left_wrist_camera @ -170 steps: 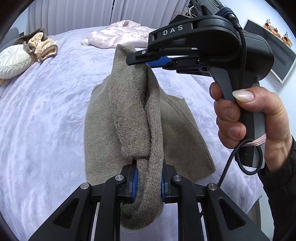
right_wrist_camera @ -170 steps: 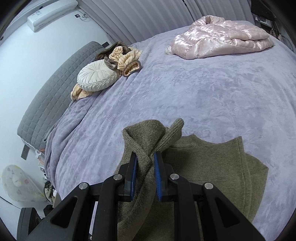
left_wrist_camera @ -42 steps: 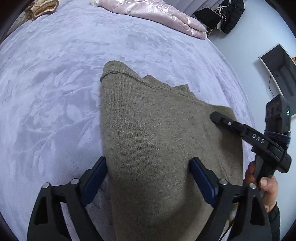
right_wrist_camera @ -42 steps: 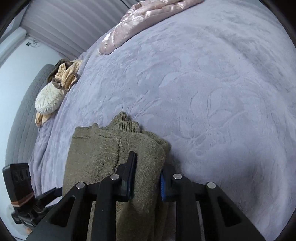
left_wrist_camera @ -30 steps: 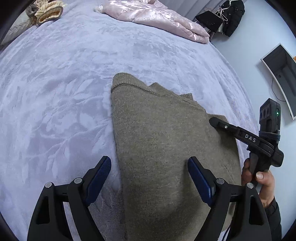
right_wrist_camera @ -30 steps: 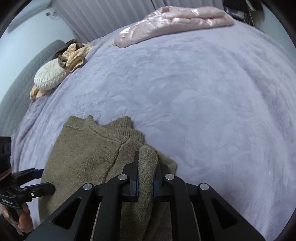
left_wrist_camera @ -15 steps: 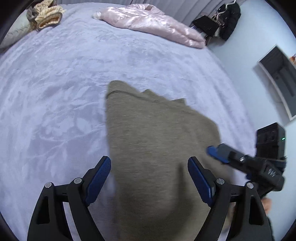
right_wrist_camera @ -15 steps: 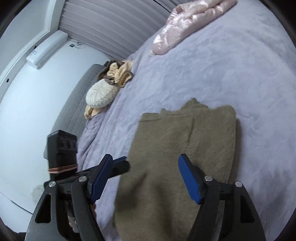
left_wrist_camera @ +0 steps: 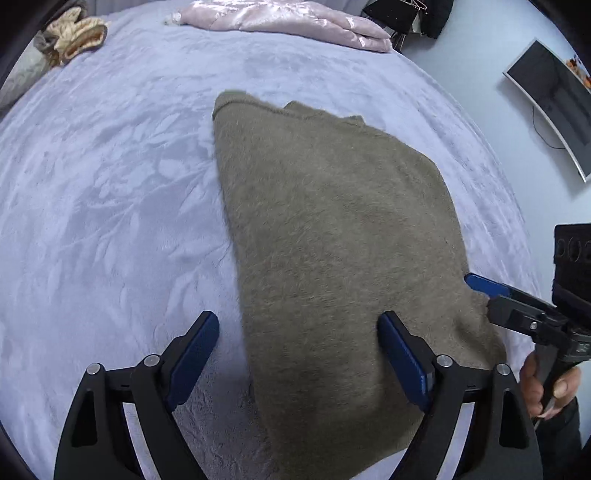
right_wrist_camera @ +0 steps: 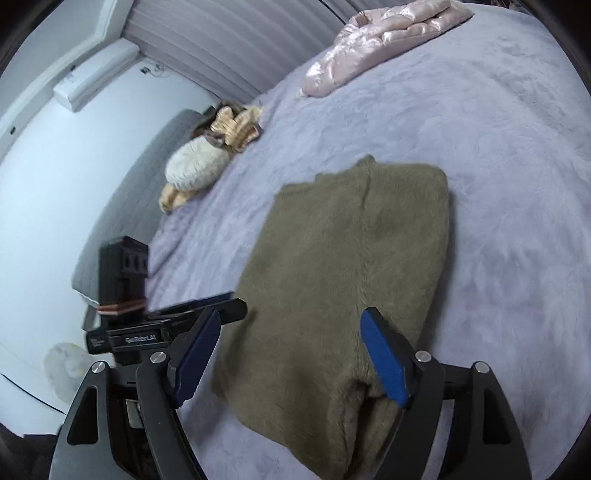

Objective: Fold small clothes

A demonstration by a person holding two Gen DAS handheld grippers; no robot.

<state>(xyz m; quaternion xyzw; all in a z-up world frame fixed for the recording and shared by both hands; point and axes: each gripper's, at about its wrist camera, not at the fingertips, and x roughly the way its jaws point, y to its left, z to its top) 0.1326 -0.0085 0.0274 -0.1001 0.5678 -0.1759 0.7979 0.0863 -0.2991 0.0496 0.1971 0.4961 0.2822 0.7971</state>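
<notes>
A wide bed (left_wrist_camera: 110, 184) under a plush lavender cover pressed with leaf shapes fills the room, with ribbed pale curtains behind it. In the middle of that cover lies the olive sweater (left_wrist_camera: 332, 240), a fuzzy knit folded into a long slab, its ribbed edge at the end away from the grippers. The left gripper (left_wrist_camera: 299, 350) hangs over the sweater's near end, blue-padded jaws spread wide and having just opened a little further, one pad above the knit, the other above bare cover; whether either touches the cloth I cannot tell. The right gripper (right_wrist_camera: 291, 358) has just let go, its jaws having been opening, and now stands released over the sweater's near end. Far beyond the sweater a shiny pink quilted jacket (left_wrist_camera: 288, 18) lies crumpled; a round cream cushion (right_wrist_camera: 195, 166) and tan ruffled garment (right_wrist_camera: 236, 125) sit by the grey padded headboard (right_wrist_camera: 122, 206). Nothing lies between grippers and sweater.
</notes>
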